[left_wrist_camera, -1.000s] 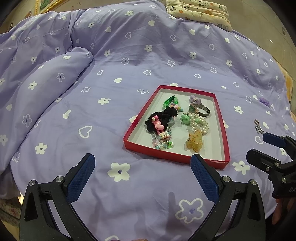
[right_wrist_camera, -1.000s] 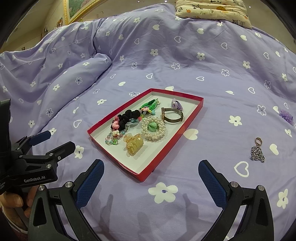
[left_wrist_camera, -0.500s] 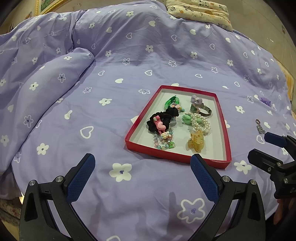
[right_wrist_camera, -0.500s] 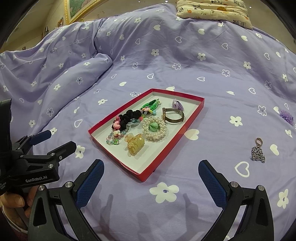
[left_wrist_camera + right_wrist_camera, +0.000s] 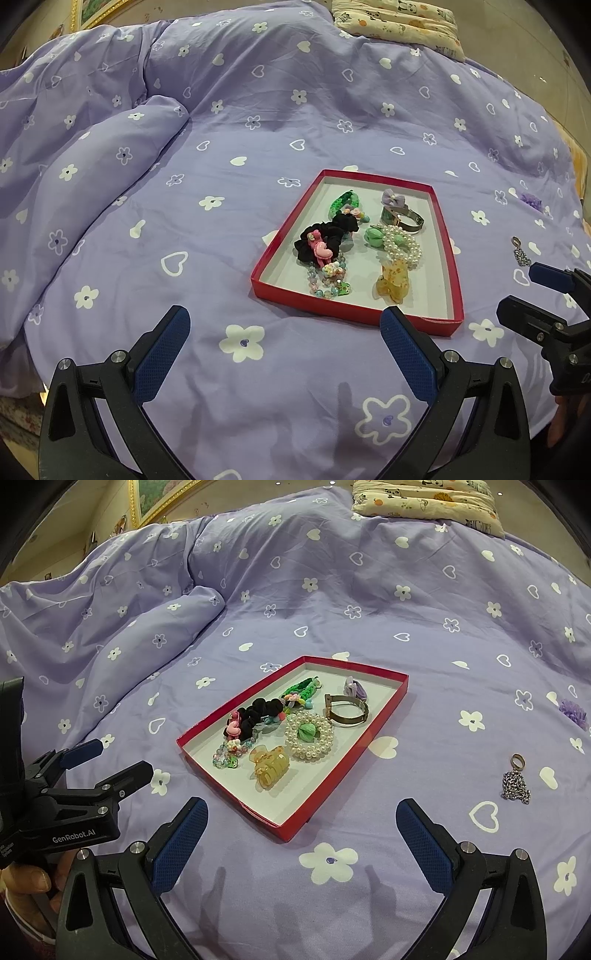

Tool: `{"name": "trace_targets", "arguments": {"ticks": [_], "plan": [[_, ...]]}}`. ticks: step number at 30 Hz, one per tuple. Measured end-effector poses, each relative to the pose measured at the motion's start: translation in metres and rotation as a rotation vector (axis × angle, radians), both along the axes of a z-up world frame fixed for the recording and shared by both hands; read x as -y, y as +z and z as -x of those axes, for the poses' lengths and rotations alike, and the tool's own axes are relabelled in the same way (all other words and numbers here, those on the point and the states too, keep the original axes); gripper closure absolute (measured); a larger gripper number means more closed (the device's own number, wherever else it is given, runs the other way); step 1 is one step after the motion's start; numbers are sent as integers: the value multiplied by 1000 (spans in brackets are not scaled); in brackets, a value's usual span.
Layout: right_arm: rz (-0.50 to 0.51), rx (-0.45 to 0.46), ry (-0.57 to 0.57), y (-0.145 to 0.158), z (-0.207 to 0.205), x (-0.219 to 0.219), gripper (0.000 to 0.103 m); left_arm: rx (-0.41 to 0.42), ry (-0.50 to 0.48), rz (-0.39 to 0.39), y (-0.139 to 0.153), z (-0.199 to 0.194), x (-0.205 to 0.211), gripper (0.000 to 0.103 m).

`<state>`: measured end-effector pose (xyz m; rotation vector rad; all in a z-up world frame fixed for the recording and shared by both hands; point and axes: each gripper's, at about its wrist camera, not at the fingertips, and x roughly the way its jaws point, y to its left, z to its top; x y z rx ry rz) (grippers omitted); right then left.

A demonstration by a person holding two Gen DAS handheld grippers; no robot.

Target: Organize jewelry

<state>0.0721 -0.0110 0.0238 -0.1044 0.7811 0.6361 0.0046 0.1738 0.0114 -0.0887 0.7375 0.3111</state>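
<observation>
On the purple flowered bedspread (image 5: 424, 627), the red tray (image 5: 384, 716) already holds most pieces, while a silver chain (image 5: 516, 781) and purple flower (image 5: 573, 710) lie well right of it. Over the last second both views have barely shifted: the left gripper (image 5: 284, 354) and right gripper (image 5: 301, 843) stay wide and empty near the tray's front edge, so the chain has yet to be fetched.

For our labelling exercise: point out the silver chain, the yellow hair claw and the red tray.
silver chain (image 5: 515, 787), right wrist view, on its heaped links.
yellow hair claw (image 5: 269, 767), right wrist view, on its body.
red tray (image 5: 325, 789), right wrist view, on its right wall.
</observation>
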Motion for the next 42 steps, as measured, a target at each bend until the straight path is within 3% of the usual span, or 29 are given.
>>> {"name": "trace_targets", "arguments": {"ticks": [42], "plan": [[-3,-2,1,2,0,-2,0,-4,-11,4,-1,-7,-1,0]]}}
